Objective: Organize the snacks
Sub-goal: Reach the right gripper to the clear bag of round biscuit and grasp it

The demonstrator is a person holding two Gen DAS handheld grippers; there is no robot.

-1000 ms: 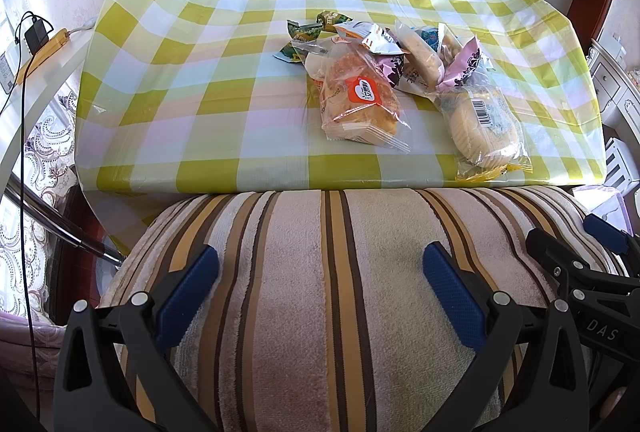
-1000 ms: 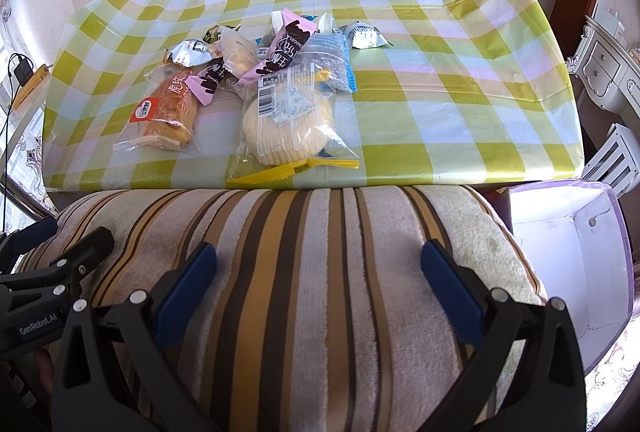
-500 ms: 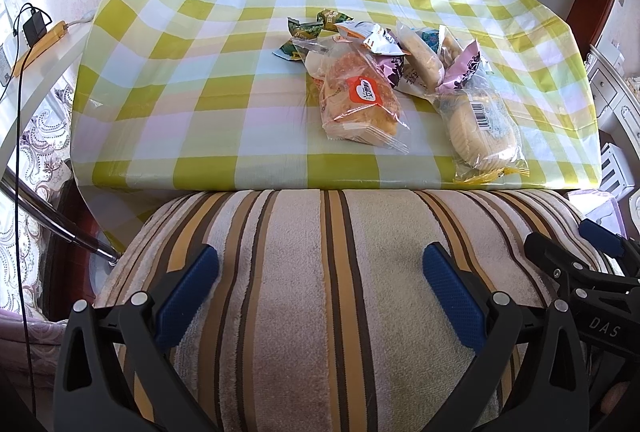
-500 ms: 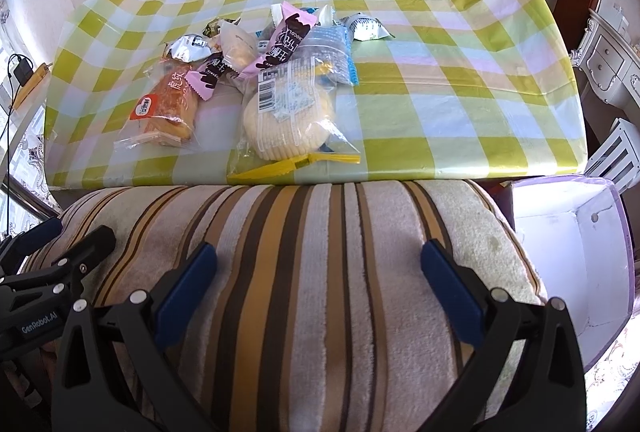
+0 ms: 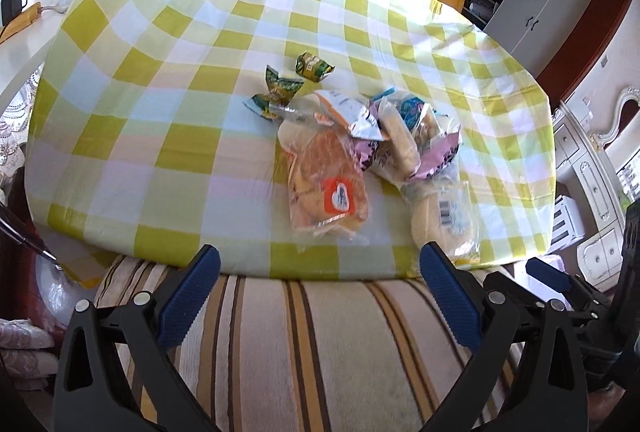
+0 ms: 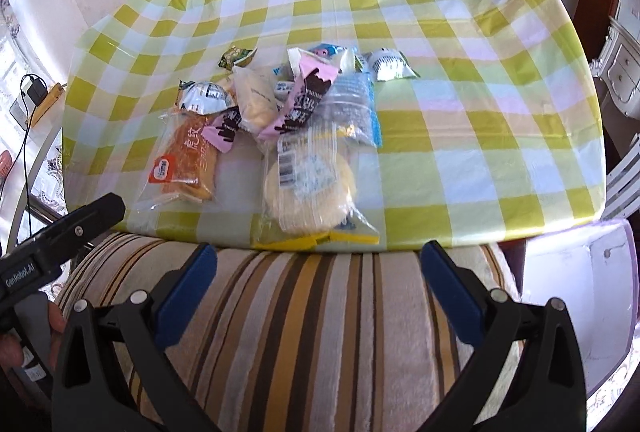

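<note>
Left gripper (image 5: 319, 286): hovering over the striped cushion (image 5: 320, 352), fingers spread wide, gripping nothing.
Right gripper (image 6: 316, 284): hanging over the same cushion just to the right of the left one, fingers spread wide, gripping nothing.
Snack pile (image 6: 276, 119): lying on the checked tablecloth (image 6: 460, 111), toward its near edge and left of centre in the right wrist view.
Orange bread bag (image 5: 326, 187): lying at the near left of the pile, its red label facing up.
Round cake bag (image 6: 310, 187): sitting to the right of the bread bag, its yellow end hanging at the near table edge, just beyond the cushion.
Pink wrapper (image 6: 304, 99): leaning across the middle of the pile, behind the round cake bag.
Green candy wrappers (image 5: 296, 79): lying at the far left of the pile, slightly apart from it.
White box (image 6: 592, 296): standing open at the near right, below the table edge.
</note>
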